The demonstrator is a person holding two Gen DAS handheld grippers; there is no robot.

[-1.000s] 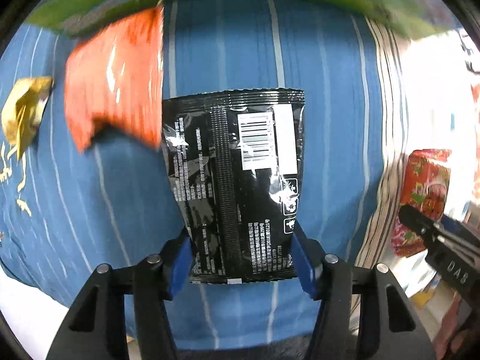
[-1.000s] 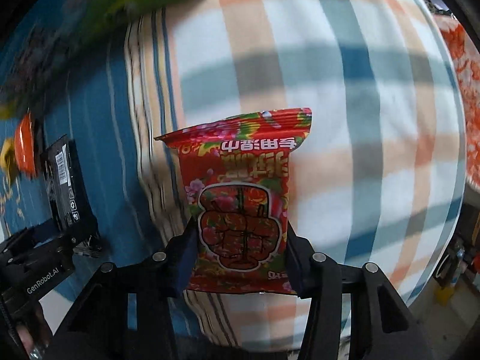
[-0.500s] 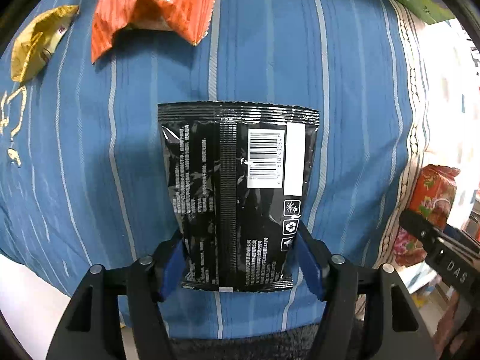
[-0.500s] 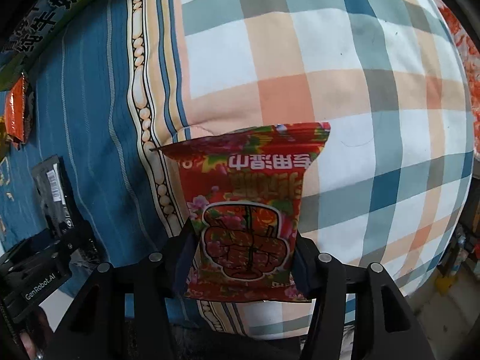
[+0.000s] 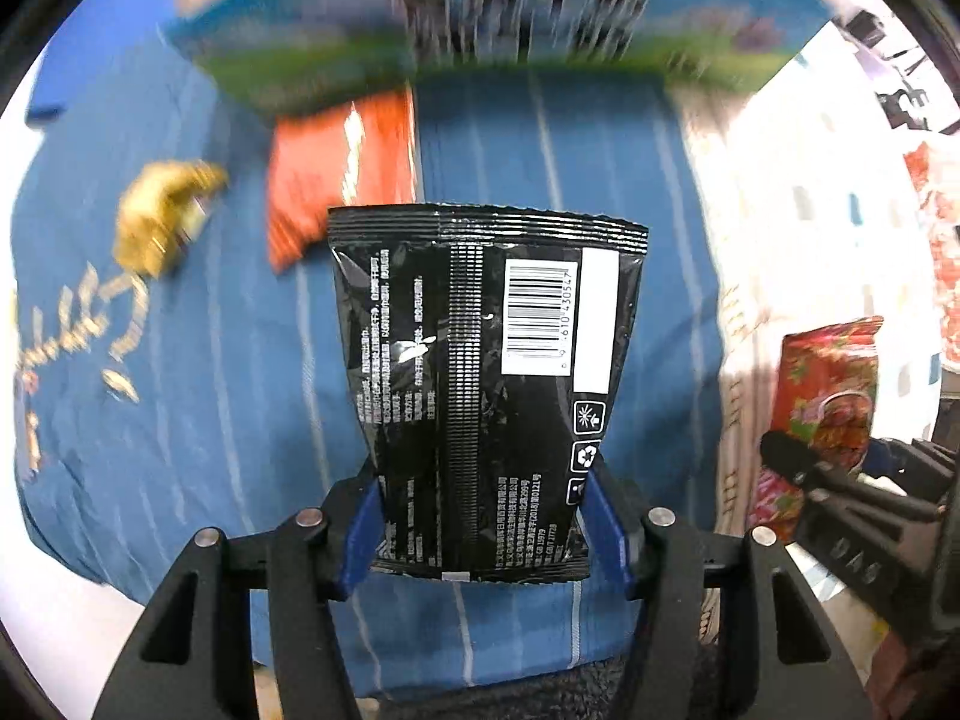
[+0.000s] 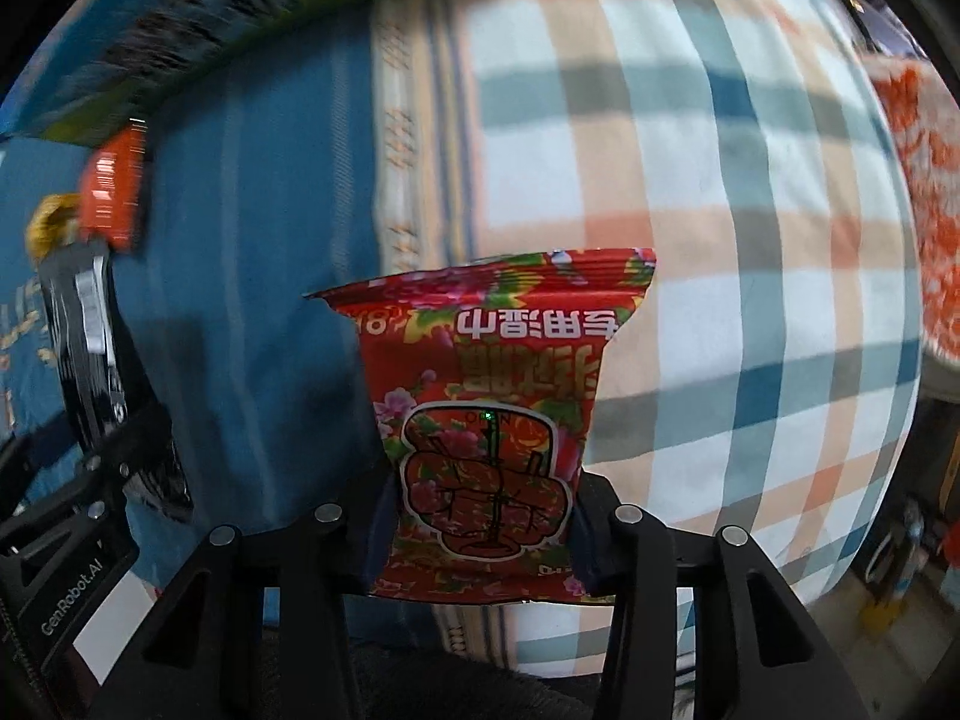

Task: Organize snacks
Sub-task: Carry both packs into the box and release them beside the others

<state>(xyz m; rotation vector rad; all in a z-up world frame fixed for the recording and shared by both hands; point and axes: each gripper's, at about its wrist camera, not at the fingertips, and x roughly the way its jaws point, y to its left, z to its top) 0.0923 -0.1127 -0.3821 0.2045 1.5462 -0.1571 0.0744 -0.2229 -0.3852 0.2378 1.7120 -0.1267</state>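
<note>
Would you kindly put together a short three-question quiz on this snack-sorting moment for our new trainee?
1. True or false: the left tool holds a black packet with its barcode side toward the camera.
2. Multiple choice: the red flowered packet in the right tool hangs over A) a bare wooden floor, B) blue striped fabric meeting checked fabric, C) a metal sink.
3. Short answer: in the left wrist view, which two loose wrappers lie on the blue fabric left of the black packet?

Key: 1 true. 2 B. 3 an orange packet and a gold wrapper.
</note>
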